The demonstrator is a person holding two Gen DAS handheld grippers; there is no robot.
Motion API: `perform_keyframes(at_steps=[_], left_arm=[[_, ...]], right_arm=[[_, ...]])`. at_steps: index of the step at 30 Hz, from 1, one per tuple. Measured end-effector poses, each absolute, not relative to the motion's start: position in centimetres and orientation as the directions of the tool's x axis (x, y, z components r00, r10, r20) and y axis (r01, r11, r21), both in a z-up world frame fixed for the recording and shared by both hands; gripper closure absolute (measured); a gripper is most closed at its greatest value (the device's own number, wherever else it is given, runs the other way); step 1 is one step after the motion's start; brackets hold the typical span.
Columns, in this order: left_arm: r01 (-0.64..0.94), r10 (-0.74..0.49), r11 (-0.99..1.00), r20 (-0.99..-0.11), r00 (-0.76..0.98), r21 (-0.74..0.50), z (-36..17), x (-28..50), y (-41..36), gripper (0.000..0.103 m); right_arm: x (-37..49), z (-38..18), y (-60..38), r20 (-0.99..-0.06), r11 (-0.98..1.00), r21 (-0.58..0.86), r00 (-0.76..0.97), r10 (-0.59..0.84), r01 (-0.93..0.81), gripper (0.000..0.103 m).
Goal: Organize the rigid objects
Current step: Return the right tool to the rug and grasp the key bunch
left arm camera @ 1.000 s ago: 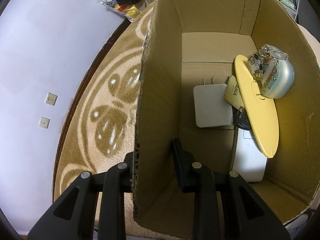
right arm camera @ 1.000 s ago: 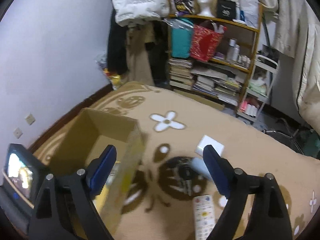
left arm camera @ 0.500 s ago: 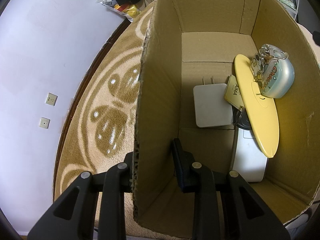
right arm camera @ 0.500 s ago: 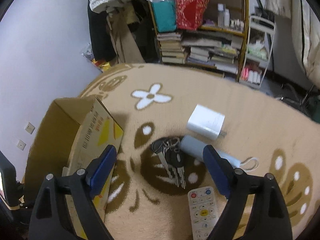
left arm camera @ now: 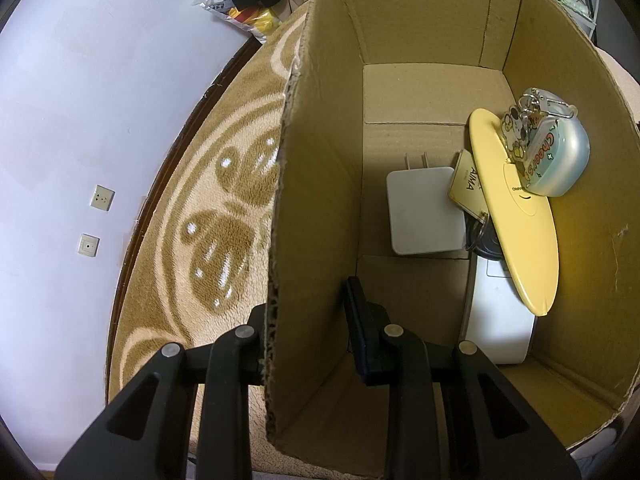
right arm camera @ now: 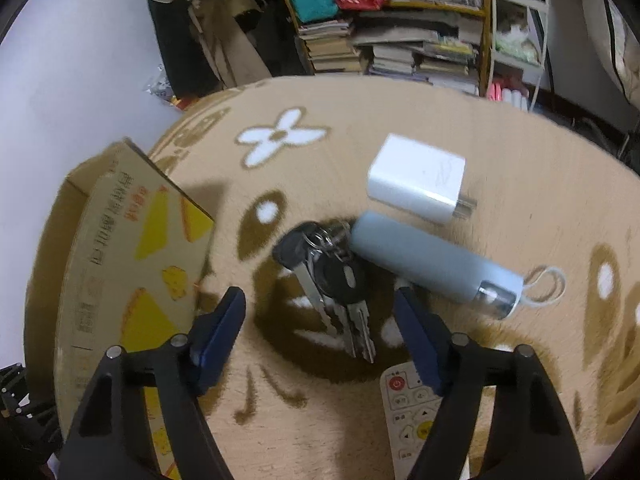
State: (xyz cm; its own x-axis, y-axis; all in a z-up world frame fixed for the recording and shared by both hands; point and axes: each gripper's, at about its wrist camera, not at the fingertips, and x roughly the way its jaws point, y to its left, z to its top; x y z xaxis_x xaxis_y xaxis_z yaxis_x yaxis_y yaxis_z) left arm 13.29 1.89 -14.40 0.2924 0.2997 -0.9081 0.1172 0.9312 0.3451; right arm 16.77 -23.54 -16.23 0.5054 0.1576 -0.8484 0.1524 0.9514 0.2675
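My left gripper (left arm camera: 308, 332) is shut on the near wall of the cardboard box (left arm camera: 420, 12), one finger outside and one inside. The box holds a white charger (left arm camera: 424, 208), a yellow disc (left arm camera: 520, 216), a pale blue case with a cartoon charm (left arm camera: 560, 160) and a white device (left arm camera: 496, 320). My right gripper (right arm camera: 320, 300) hangs open just above a bunch of keys (right arm camera: 332, 276) on the carpet, one finger on either side. Beside the keys lie a grey-blue bottle (right arm camera: 428, 260), a second white charger (right arm camera: 416, 178) and a white remote (right arm camera: 412, 412).
The printed side of the box (right arm camera: 116, 248) stands just left of my right gripper. A wall with two sockets (left arm camera: 102, 198) runs along the left of the patterned carpet. Shelves stacked with books (right arm camera: 396, 52) and bags fill the far side of the room.
My right gripper has tipped down and come in close over the keys; the shelves have slid to the top of its view. The left gripper and the box have not moved.
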Motion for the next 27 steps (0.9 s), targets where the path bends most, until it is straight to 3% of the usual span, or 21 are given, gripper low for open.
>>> perform_keyframes(at_steps=[13,17,19,21,22,27], left_arm=[[0.119,0.300,0.931,-0.908,0.293,0.346,-14.4,13.2,1.9,0.076],[0.120,0.303,0.929,-0.906,0.294,0.350,-14.5,13.2,1.9,0.076],[0.120,0.304,0.929,-0.906,0.293,0.351,-14.5,13.3,1.8,0.076],[0.121,0.305,0.928,-0.906,0.293,0.351,-14.5,13.3,1.8,0.076],[0.121,0.305,0.929,-0.906,0.292,0.351,-14.5,13.3,1.8,0.076],[0.122,0.305,0.929,-0.908,0.287,0.350,-14.6,13.3,1.8,0.076]], right_arm=[[18.8,-18.7,-23.6,-0.849,0.950,0.271,0.503,0.162,0.152,0.032],[19.0,-19.3,-22.7,-0.860,0.978,0.186,0.497,0.117,0.092,0.036],[18.9,-19.1,-22.8,-0.860,0.979,0.174,0.501,0.100,0.102,0.046],[18.9,-18.8,-23.2,-0.858,0.974,0.190,0.502,0.104,0.123,0.070],[18.8,-18.6,-23.5,-0.858,0.970,0.200,0.503,0.106,0.137,0.076],[18.2,-18.2,-23.6,-0.854,0.965,0.210,0.509,0.103,0.157,0.080]])
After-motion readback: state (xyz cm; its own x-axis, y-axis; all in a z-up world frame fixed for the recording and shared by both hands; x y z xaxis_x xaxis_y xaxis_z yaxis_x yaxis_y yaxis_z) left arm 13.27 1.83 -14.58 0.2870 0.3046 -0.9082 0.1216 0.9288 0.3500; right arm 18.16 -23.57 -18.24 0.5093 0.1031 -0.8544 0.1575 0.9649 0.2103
